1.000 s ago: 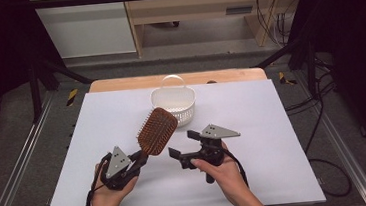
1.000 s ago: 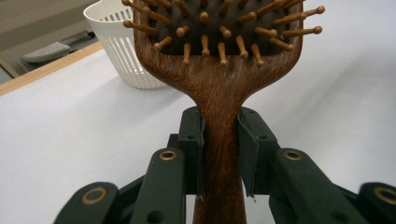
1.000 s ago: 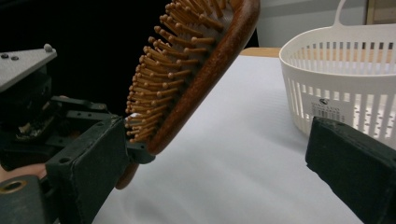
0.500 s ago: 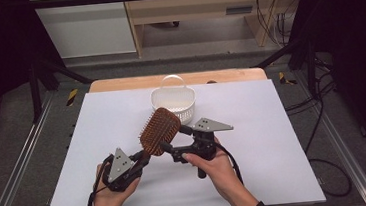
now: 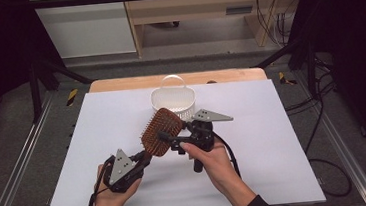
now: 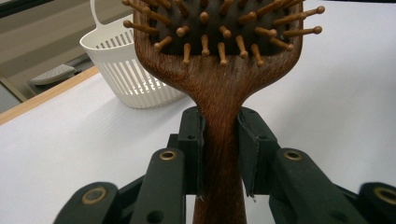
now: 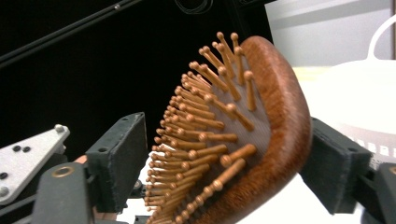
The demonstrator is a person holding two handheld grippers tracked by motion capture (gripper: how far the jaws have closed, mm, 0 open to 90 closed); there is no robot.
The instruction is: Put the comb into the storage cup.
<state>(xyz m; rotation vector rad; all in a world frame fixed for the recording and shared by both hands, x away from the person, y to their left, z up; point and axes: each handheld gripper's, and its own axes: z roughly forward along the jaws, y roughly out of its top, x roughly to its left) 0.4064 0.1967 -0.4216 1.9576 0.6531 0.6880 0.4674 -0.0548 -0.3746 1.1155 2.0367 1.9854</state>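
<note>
A wooden paddle hairbrush (image 5: 161, 131) is held tilted above the white table (image 5: 273, 125). My left gripper (image 5: 143, 159) is shut on its handle (image 6: 219, 93), both pads pressed against the neck. My right gripper (image 5: 170, 140) comes in from the right at the brush head (image 7: 275, 116). Its jaws have just been closing with the head between them. One pad sits against the wooden back, while the other stands clear of the bristle tips. A white slatted basket (image 5: 173, 100) with a loop handle stands just behind the brush.
The table's wooden back edge (image 5: 119, 83) lies behind the basket (image 6: 126, 79). Black frame rails and cables run along both sides. The grey plate of the left gripper (image 7: 28, 154) appears at the lower left of the right gripper view.
The right hand has moved left and up to the brush head, and its jaws now straddle it. The brush has tipped a little towards the basket. The left hand has stayed put.
</note>
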